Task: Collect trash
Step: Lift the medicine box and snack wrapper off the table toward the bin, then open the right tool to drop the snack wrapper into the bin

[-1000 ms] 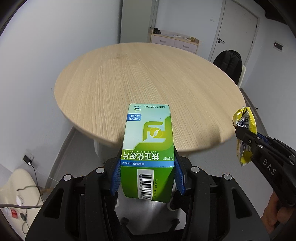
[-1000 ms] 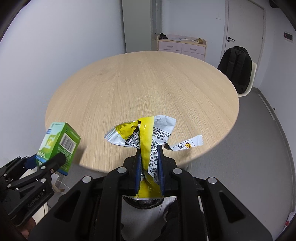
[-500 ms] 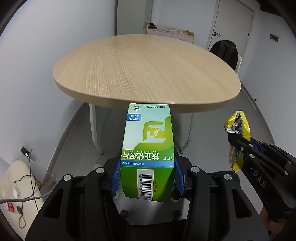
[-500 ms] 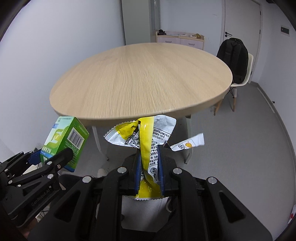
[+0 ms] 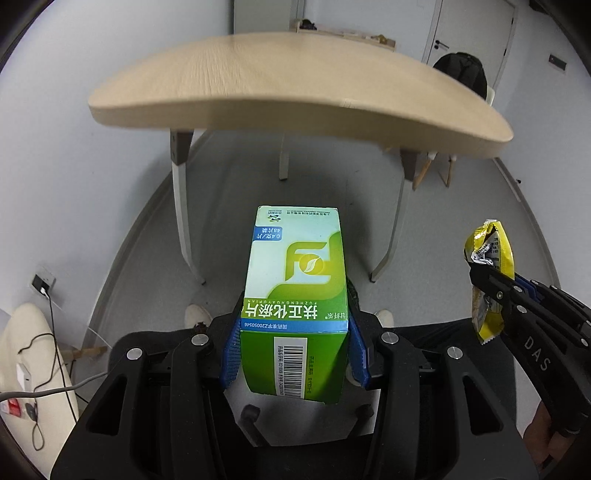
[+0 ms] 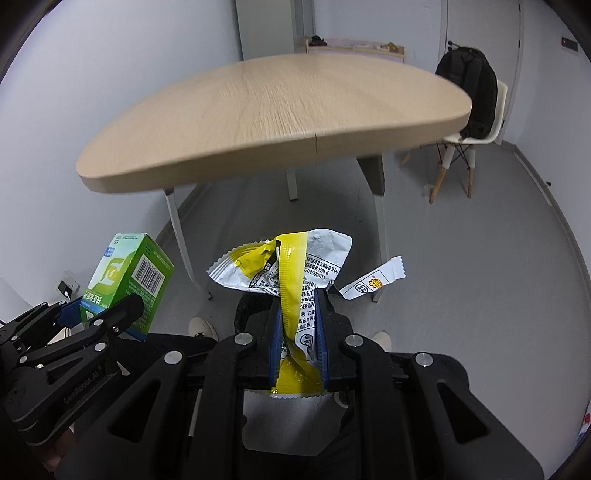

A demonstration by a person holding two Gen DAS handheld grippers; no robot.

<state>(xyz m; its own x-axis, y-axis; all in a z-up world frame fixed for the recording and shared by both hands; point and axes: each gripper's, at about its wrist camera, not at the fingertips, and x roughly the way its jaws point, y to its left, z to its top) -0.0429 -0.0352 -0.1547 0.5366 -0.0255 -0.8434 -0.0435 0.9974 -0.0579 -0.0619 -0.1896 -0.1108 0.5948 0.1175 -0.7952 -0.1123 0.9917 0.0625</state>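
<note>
Your left gripper (image 5: 293, 350) is clamped on a green and white cardboard medicine box (image 5: 297, 291); the blue pads (image 5: 229, 354) press on its two sides, and the barcode face points toward the camera. Your right gripper (image 6: 297, 332) is closed on a crumpled yellow and white plastic snack wrapper (image 6: 291, 273), which stands up between the two blue pads, with a torn white strip hanging out to the right. In the left wrist view you see the same wrapper (image 5: 489, 266) at the right edge, held in the black fingers of the right gripper (image 5: 487, 280). In the right wrist view the box (image 6: 129, 284) shows at the lower left, in the left gripper (image 6: 99, 314).

Both grippers are low, below the level of the round light wooden table (image 6: 295, 114), so you look at its edge and at its pale metal legs (image 6: 179, 236). Under the grippers is a grey floor (image 6: 461, 258), and two light-coloured shoes (image 5: 195, 315) are near the table legs.

Behind the table, to the right, a white chair with wooden legs (image 6: 461, 147) carries a black backpack (image 6: 471, 88). At the far wall stands a low pale cabinet (image 6: 354, 48), with a white door (image 5: 472, 33) next to it. On the left wall there is a socket with a plugged cable (image 5: 42, 286), near a cream-coloured object (image 5: 33, 354) on the floor.
</note>
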